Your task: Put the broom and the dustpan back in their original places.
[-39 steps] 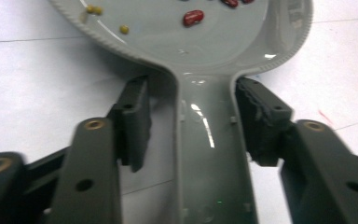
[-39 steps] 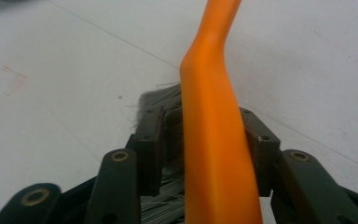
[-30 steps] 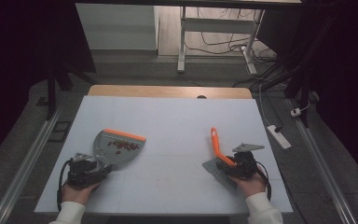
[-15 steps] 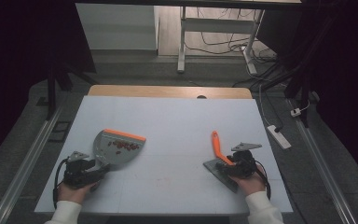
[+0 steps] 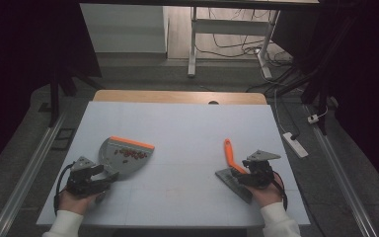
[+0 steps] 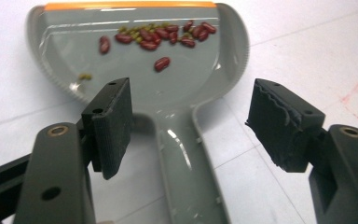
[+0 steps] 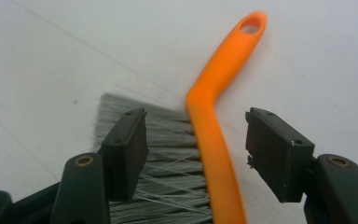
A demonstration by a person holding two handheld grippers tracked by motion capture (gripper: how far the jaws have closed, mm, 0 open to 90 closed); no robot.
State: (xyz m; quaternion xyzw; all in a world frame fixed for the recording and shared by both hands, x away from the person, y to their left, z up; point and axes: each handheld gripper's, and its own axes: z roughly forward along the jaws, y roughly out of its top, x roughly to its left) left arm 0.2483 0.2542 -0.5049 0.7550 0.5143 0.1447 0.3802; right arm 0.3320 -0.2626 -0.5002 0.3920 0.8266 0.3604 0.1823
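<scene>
High view: dustpan (image 5: 123,157) lies flat, keeping its beans (image 6: 161,35) inside; brush (image 5: 233,170) rests alongside. Left claw (image 5: 98,174) and right claw (image 5: 246,173) both gape, having just let go.

place: lab | cues: bare white table (image 5: 187,128), floor cables (image 5: 227,44), dark curtains (image 5: 29,44)

The brush (image 7: 214,140) lies flat on the white desk (image 7: 65,56); its orange handle bends and runs away to a tip with a hanging hole; grey bristles fan out to the left of the handle. The right claw (image 7: 196,154) stands wide, its jaws having just been opening; the handle lies between the pads, touching neither.
</scene>
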